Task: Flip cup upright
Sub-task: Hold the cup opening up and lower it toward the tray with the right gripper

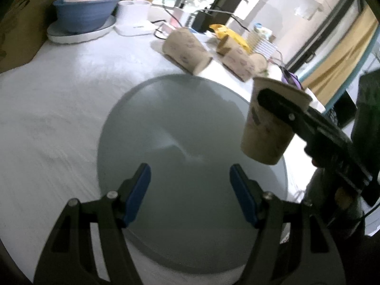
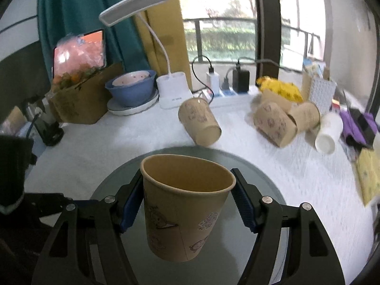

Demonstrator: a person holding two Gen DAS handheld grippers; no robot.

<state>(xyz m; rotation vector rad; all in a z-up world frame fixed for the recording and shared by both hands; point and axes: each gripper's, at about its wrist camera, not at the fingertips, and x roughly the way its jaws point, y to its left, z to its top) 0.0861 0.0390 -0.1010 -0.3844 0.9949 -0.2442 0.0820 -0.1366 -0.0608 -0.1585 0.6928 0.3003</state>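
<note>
My right gripper (image 2: 187,199) is shut on a tan paper cup (image 2: 185,211) with cartoon prints. The cup's mouth faces up and it hangs a little above the round grey glass disc (image 2: 261,175). In the left wrist view the same cup (image 1: 266,130) shows at the right, held by the right gripper's black finger (image 1: 280,104) over the disc's (image 1: 185,130) right edge. My left gripper (image 1: 190,185) is open and empty above the disc's near part. Other tan cups lie on their sides behind the disc (image 2: 199,123) (image 2: 275,123) (image 2: 306,116).
A white cloth (image 2: 106,137) covers the table. At the back stand a blue bowl on a white plate (image 2: 130,90), a white desk lamp (image 2: 173,92), chargers with cables (image 2: 239,80), a yellow bag (image 2: 282,87) and a cardboard box (image 2: 80,99). A white cup (image 2: 327,130) lies at the right.
</note>
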